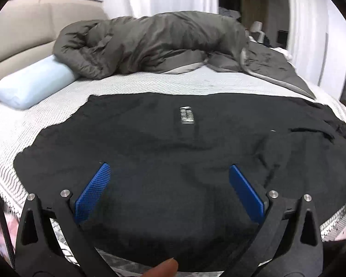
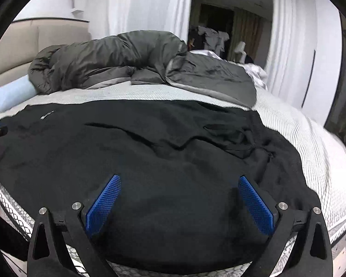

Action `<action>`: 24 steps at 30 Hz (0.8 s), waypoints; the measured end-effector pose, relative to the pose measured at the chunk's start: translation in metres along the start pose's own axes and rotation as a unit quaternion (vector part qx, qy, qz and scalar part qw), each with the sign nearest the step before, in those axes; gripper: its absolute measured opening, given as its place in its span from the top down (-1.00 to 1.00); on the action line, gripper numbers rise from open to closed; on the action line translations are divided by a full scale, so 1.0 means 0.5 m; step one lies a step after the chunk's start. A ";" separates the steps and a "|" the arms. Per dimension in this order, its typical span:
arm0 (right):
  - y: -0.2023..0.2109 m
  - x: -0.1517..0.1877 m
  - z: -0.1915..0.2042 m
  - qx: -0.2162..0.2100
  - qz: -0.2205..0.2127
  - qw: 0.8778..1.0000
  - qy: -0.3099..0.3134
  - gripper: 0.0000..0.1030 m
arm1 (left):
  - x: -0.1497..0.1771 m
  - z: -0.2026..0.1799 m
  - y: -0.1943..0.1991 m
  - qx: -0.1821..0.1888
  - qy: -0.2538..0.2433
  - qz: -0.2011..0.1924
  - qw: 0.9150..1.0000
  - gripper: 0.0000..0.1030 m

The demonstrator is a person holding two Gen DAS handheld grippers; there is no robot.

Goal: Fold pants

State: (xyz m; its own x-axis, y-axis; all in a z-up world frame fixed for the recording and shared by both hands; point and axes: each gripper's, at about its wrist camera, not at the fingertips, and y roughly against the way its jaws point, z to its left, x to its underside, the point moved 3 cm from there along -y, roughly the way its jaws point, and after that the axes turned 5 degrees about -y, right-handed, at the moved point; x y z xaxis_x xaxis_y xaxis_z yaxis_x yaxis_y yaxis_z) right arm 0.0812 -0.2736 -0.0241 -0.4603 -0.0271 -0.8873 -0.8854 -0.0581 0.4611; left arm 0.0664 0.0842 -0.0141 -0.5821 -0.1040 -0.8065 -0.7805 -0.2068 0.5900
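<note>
Looking along both tools, we see the black pants (image 1: 173, 157) spread across the near half of the mattress (image 1: 57, 106), their near edge draped over the bed's front edge, a small white label (image 1: 186, 115) facing up. The left gripper (image 1: 169, 169) stands wide apart and empty above the cloth; the right gripper (image 2: 181, 181) is likewise wide and holds nothing. Whether the blue pads (image 1: 93, 194) touch the fabric we cannot tell. A fingertip (image 1: 163, 269) of the person shows at the bottom of the left view.

We judge the task to be at its opening step: the garment lies roughly flat but rumpled, with creases (image 2: 184, 143) gathered toward its right side, and no fold is evident. A grey duvet (image 1: 150, 43) and a pale blue bolster (image 1: 32, 85) lie behind, well apart from the pants.

The next move, in our judgement, calls for each tool to close on an edge or corner of the cloth, pinching one layer cleanly, so that one half can be carried over the other.
</note>
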 end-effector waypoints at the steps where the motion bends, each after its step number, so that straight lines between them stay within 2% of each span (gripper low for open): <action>1: -0.003 -0.001 -0.014 -0.003 0.006 1.000 -0.014 -1.00 | 0.002 0.015 -0.001 -0.006 0.010 0.004 1.000 -0.99; 6: -0.005 -0.008 -0.101 -0.017 0.019 0.995 -0.094 -1.00 | 0.018 0.122 0.000 -0.043 0.079 0.021 0.996 -0.99; 9: -0.018 -0.003 -0.149 -0.030 0.037 0.990 -0.136 -1.00 | 0.030 0.207 0.007 -0.058 0.146 0.030 0.987 -0.99; 12: -0.020 -0.003 -0.153 -0.034 0.045 0.989 -0.140 -1.00 | 0.047 0.266 0.000 -0.062 0.187 0.043 0.979 -0.98; 14: -0.017 -0.010 -0.127 -0.040 0.037 0.992 -0.117 -1.00 | 0.057 0.274 -0.017 -0.070 0.176 0.061 0.980 -0.97; 16: -0.022 -0.002 -0.105 -0.035 0.047 0.994 -0.090 -1.00 | 0.068 0.271 -0.043 -0.086 0.150 0.092 0.981 -0.80; 19: -0.053 0.015 -0.086 -0.024 0.083 0.994 -0.067 -1.00 | 0.071 0.272 -0.057 -0.081 0.155 0.094 0.980 -0.76; 20: -0.063 0.022 -0.088 -0.021 0.095 0.993 -0.065 -1.00 | 0.068 0.269 -0.061 -0.081 0.157 0.094 0.980 -0.69; 22: -0.071 0.030 -0.096 -0.018 0.106 0.992 -0.072 -0.99 | 0.068 0.272 -0.064 -0.107 0.145 0.092 0.979 -0.25; 24: -0.064 0.032 -0.115 -0.002 0.101 0.992 -0.071 -0.99 | 0.070 0.272 -0.061 -0.124 0.133 0.096 0.979 -0.14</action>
State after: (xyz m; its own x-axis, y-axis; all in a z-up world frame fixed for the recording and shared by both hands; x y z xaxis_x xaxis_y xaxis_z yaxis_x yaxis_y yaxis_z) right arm 0.1059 -0.3298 -0.0532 -0.6330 0.1032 -0.7673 -0.7741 -0.0706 0.6291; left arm 0.0388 0.2193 -0.0553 -0.6062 -0.4065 -0.6836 -0.5643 -0.3859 0.7298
